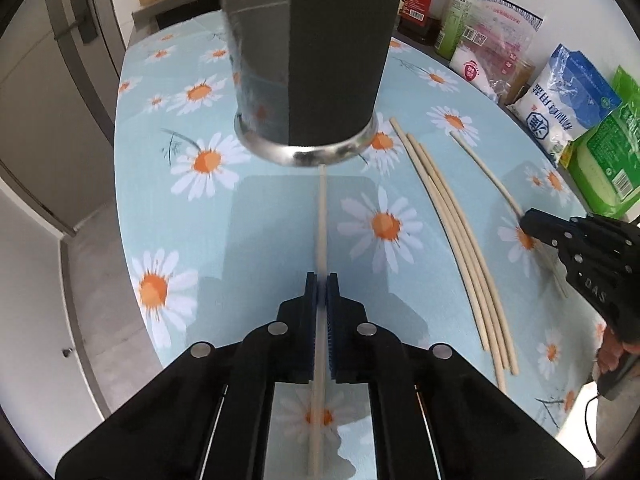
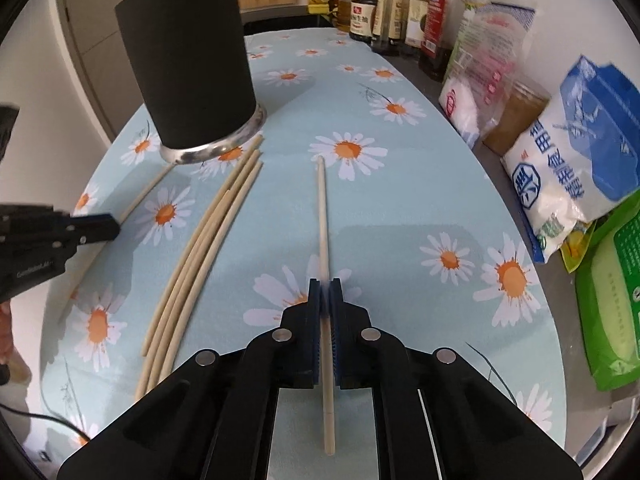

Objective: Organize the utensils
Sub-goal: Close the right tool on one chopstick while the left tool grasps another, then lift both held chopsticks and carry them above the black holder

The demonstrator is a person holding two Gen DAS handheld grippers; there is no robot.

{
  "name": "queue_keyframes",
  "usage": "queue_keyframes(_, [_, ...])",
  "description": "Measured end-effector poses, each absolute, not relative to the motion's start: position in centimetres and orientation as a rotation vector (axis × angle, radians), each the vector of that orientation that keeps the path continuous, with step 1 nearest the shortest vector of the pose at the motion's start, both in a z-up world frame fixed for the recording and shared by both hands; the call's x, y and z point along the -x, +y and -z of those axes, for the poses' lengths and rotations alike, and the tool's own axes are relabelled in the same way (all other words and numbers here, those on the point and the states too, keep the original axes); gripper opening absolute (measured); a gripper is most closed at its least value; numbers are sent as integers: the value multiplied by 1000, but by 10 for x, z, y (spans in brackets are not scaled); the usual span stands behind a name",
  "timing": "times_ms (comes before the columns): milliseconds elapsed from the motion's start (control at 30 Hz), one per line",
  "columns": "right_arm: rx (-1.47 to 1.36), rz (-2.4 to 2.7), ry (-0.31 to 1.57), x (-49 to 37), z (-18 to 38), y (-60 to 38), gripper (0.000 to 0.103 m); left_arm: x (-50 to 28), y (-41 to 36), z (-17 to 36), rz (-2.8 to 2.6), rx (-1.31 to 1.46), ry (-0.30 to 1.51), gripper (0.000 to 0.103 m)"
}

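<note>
On the daisy-print cloth (image 2: 400,208), furthest left, the left gripper (image 1: 322,280) pinches 1 chopstick (image 1: 322,216) whose far tip reaches the black holder's (image 2: 188,60) steel base. Next come 4 loose chopsticks (image 2: 200,240) in a bundle, untouched. Rightmost, the right gripper (image 2: 325,286) has its pads pressed on another single chopstick (image 2: 322,216), lying near the seasoning bags (image 2: 572,172). Something pale shows over the holder's rim, perhaps a stick already in. Judging by this, most sticks are not yet stowed.

Four chopsticks (image 2: 192,256) lie together on the tablecloth (image 2: 400,208), just before the holder (image 2: 188,68).
</note>
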State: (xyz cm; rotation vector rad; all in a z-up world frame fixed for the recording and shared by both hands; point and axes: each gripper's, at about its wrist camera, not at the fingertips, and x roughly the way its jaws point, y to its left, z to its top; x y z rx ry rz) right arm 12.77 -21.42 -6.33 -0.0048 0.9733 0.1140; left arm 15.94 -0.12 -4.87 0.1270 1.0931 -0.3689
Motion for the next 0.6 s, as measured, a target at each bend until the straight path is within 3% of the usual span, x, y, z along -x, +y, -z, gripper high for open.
queue_keyframes(300, [-92,-122,925,-125,42,-241,5,-147,25,46,371,48,1156,5])
queue_keyframes(600, [-97,-190,816,-138,2,-244,5,-136,55,16,269,86,1061,5])
